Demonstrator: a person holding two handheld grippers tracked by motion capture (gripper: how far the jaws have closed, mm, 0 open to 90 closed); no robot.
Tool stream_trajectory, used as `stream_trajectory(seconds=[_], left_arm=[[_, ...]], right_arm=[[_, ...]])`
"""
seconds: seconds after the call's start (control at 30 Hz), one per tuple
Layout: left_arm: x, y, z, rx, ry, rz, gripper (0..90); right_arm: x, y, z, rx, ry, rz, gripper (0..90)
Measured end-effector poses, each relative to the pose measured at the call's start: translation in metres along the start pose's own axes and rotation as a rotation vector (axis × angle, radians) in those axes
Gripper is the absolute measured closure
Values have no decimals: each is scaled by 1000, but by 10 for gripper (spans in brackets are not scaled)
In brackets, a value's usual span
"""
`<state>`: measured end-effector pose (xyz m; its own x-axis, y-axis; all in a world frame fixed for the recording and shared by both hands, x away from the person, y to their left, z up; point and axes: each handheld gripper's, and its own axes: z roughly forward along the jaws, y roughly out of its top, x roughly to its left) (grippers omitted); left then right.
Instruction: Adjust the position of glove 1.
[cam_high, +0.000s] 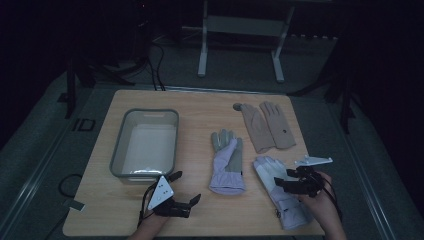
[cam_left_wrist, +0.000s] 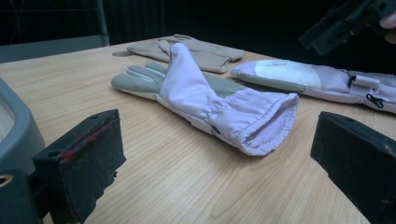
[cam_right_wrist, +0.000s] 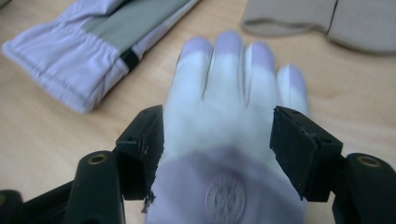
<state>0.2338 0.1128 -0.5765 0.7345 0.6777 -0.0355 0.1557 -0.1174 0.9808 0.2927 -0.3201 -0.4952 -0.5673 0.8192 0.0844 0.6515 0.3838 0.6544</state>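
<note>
High view: one grey bin is seen on the table, with nothing visible inside. Four gloves are counted right of the bin: two lavender, two beige. The right-hand lavender glove lies farthest from the bin and is straddled by the right gripper; a firm grip cannot be confirmed. The left gripper, just below the bin, is held open and empty.
</note>
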Motion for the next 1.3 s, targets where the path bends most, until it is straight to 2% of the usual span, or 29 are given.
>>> stream_trajectory(seconds=[0.13, 0.3, 0.4, 0.47, 0.57, 0.63, 0.67, 0.7, 0.73, 0.83, 0.87, 0.97, 1.1, 1.2, 1.27, 1.3], left_arm=[[0, 0, 0, 0, 0, 0, 28], [0, 0, 0, 1, 2, 0, 28], [0, 0, 0, 1, 2, 0, 28], [0, 0, 0, 1, 2, 0, 28], [0, 0, 0, 0, 1, 0, 28], [0, 0, 0, 0, 1, 0, 28], [0, 0, 0, 1, 2, 0, 28], [0, 0, 0, 1, 2, 0, 28], [0, 0, 0, 1, 2, 0, 28], [0, 0, 0, 1, 3, 0, 28], [0, 0, 0, 1, 2, 0, 28], [0, 0, 0, 1, 3, 0, 28], [0, 0, 0, -1, 3, -1, 28], [0, 0, 0, -1, 3, -2, 28], [0, 0, 0, -2, 3, -2, 28], [0, 0, 0, -1, 3, -2, 28]], right_arm=[[0, -13, -7, 27, 1, -14, 373], [-3, -23, -7, 71, -33, -44, 376], [-8, -33, 8, 122, -49, -42, 370], [-11, -36, 14, 124, -38, -24, 371], [-11, -39, 16, 110, -28, -19, 417], [-13, -41, 16, 104, 14, 5, 537], [-13, -41, 16, 104, 14, 5, 537], [-12, -42, 16, 100, 28, 24, 604], [-11, -42, 15, 96, 30, 26, 612], [-8, -43, 15, 93, 9, 44, 621], [-6, -43, 14, 76, -7, 96, 629], [-3, -44, 12, 43, -20, 137, 657], [2, -42, 4, 15, -52, 158, 721], [3, -39, -4, -16, -58, 200, 741], [5, -38, -6, -25, -60, 200, 743], [7, -33, -13, -48, -80, 214, 751]])
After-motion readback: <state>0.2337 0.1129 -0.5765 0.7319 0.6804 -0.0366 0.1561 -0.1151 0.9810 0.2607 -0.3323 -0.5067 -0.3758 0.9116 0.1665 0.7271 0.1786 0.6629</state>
